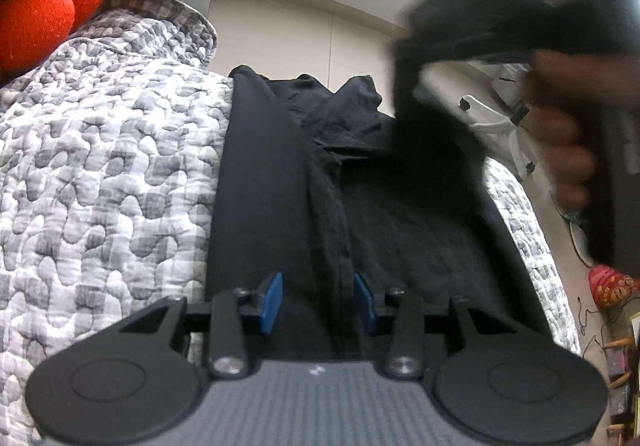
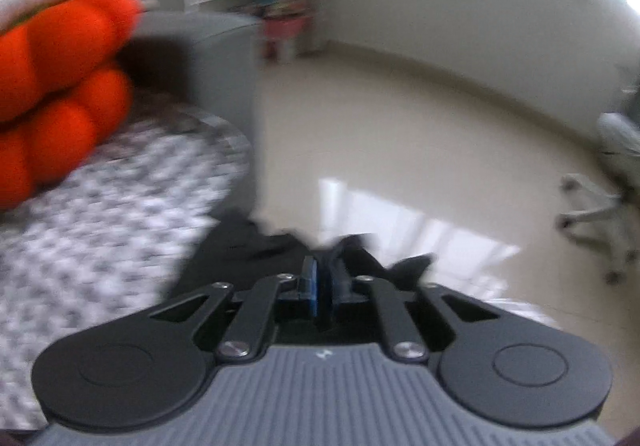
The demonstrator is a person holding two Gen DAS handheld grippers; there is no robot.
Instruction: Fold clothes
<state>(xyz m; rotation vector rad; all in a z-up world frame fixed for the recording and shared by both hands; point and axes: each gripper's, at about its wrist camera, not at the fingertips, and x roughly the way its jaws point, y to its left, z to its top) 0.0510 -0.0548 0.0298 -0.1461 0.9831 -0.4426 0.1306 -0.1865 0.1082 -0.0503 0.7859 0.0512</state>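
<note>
Quilted bedding [image 1: 100, 174] is carrying the black shirt [image 1: 360, 214] at centre frame; the left gripper [image 1: 318, 300] is straddling its placket, spread, while the right gripper [image 2: 323, 284] is pinching black cloth, likely to fold it.

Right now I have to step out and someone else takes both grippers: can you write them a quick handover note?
Left gripper: jaws part open, astride the black garment's central fold; whether the pads press it is unclear.
Right gripper: jaws nearly closed, pinching a bit of the same black cloth, lifted off the bed; the view is blurred.
Things: the garment lies lengthwise on the grey quilt, collar end towards the far edge. Orange cushion at the far left, clear of it.
Done: garment laid out, one side seemingly folded in.
Left: bring the lifted part over, flatten, finish the fold.
</note>
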